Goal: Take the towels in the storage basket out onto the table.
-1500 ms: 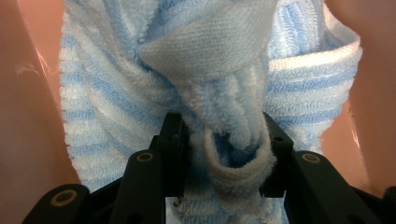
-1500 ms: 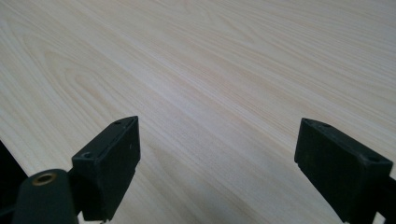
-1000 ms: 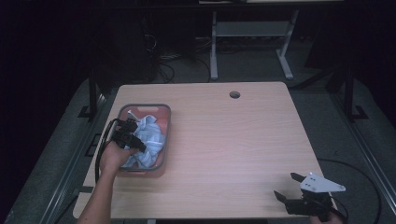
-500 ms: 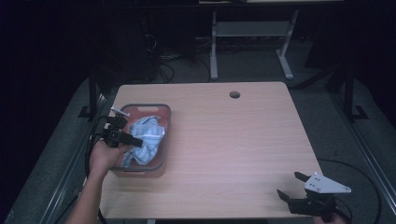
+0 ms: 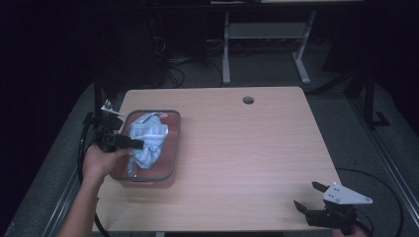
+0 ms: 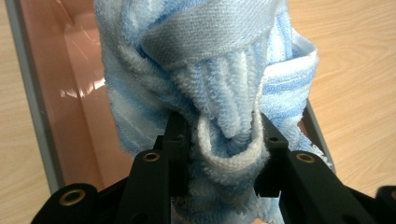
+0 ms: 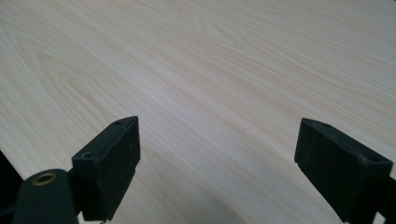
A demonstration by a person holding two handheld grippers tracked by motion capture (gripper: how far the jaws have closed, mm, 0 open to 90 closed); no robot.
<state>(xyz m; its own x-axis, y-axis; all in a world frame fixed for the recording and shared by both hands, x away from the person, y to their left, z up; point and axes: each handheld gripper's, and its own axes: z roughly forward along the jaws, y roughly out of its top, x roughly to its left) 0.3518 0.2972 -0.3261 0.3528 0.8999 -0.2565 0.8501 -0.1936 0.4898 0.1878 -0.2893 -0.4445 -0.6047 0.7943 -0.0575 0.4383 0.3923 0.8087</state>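
A light blue striped towel [image 5: 147,139] is bunched up and lifted partly out of a pinkish clear bin [image 5: 168,170] with a grey rim at the table's left side. My left gripper [image 5: 137,143] is shut on a fold of the towel [image 6: 219,79]; in the left gripper view its two black fingers [image 6: 176,135] pinch the cloth from both sides, with the bin's wall [image 6: 51,88] behind. My right gripper [image 5: 307,196] stands open over bare wood at the front right corner, its fingers [image 7: 114,158] wide apart with nothing between them.
The wooden table [image 5: 247,143] has a round cable hole [image 5: 248,100] near its far edge. Metal desk legs and cables stand on the dark floor behind [image 5: 227,49]. A black cable trails from the left gripper [image 5: 81,148].
My left gripper has risen and drawn toward the bin's left side, pulling the towel up with it. The right gripper has stayed where it was.
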